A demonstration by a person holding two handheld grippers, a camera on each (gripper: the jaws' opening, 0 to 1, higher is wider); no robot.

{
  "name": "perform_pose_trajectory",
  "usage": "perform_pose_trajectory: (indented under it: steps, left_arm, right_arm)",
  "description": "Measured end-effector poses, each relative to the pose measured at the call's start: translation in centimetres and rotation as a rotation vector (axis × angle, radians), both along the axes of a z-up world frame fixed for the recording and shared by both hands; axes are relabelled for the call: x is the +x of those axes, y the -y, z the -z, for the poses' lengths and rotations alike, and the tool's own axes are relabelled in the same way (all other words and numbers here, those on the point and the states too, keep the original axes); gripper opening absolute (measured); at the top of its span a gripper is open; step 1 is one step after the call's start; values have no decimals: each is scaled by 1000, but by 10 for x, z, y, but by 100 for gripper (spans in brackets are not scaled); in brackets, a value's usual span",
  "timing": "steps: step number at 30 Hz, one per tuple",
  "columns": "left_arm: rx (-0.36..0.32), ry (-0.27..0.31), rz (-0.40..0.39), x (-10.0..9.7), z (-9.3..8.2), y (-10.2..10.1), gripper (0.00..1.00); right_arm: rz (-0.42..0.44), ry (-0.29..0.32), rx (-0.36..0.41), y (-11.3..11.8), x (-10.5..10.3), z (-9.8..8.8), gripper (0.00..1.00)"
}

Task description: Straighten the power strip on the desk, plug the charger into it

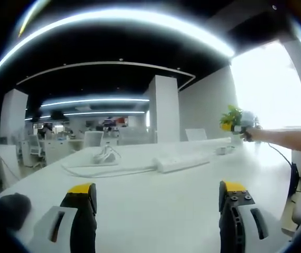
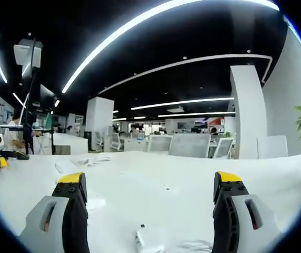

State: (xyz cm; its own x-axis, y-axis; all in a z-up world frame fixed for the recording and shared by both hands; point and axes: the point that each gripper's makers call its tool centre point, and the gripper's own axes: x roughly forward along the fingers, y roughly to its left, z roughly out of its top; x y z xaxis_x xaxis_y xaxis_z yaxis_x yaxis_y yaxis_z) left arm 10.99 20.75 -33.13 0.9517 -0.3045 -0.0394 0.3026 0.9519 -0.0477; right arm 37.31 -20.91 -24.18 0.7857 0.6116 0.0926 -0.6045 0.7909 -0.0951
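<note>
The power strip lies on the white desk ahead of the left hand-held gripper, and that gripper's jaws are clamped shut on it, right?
Not quite. In the left gripper view the power strip does lie on the white desk, but the left hand-held gripper has its jaws wide apart, well short of the strip, holding nothing.

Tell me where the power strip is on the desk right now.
In the left gripper view the white power strip lies on the white desk, ahead of the open left hand-held gripper, slightly right of centre; its cable trails left.
</note>
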Motion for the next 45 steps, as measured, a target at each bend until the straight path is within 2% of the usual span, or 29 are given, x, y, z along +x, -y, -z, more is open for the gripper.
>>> perform_pose_trajectory:
  steps: [6,12,19,36,45]
  left_arm:
    - [-1,-1,-2,-1,1,0,99]
    - [-1,-3,2,-1,2,2,99]
    - [-2,-4,2,0,3,3,99]
    - [-3,-12,4,0,6,5,99]
    - [-8,-14,10,1,8,8,99]
  right_arm:
    - [-14,15,21,6,5,-2,100]
    - [-36,-2,3,7,4,7,100]
    - [-68,3,31,7,5,9,100]
    - [-85,-46,-29,-1,7,42,99]
    - [-83,-68,-28,-2,7,50,98]
